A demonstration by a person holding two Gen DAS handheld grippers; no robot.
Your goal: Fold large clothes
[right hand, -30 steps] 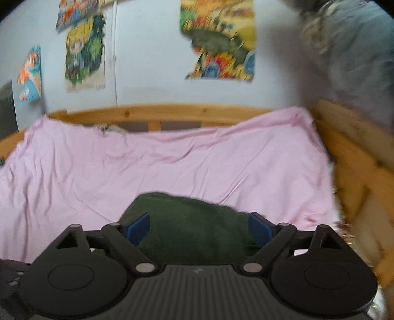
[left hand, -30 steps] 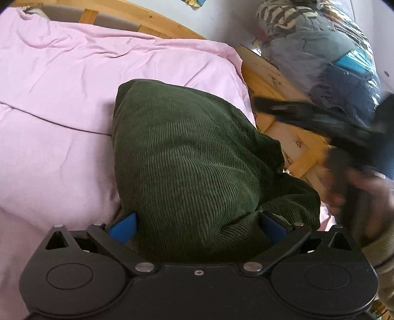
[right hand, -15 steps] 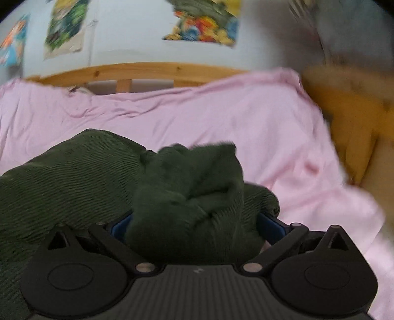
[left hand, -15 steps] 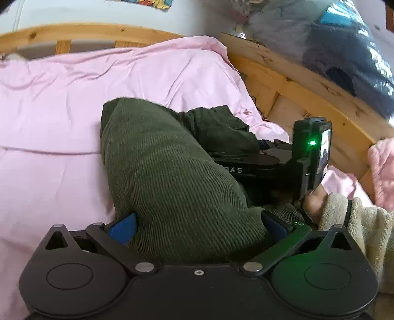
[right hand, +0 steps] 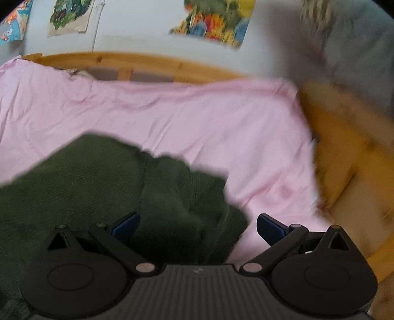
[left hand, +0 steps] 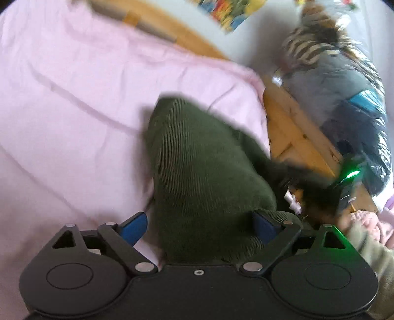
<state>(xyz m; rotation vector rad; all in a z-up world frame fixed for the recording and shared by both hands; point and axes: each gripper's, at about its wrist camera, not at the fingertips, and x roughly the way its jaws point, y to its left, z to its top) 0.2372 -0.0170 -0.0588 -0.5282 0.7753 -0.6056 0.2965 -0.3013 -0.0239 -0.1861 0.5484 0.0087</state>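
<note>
A dark green corduroy garment [left hand: 202, 172] lies bunched on the pink bed sheet [left hand: 73, 110]. My left gripper [left hand: 200, 225] has its jaws wide apart with the garment's thick fold filling the space between the blue pads. In the right wrist view the same garment [right hand: 98, 187] spreads to the left, and a bunched part of it lies between the blue pads of my right gripper [right hand: 197, 227], whose jaws are wide apart with the right pad clear of the cloth. The right gripper's body shows blurred in the left wrist view [left hand: 320, 187].
A wooden bed frame [right hand: 344, 172] runs along the right side and the back [right hand: 135, 61]. A clear bag of packed clothes [left hand: 344, 98] stands beyond the frame. Posters [right hand: 211, 22] hang on the wall. A hand in a fleece sleeve [left hand: 369, 246] is at lower right.
The right gripper has shifted right, so the cloth bunch now sits against its left pad only. The left view has swung, and the garment still fills the left jaws.
</note>
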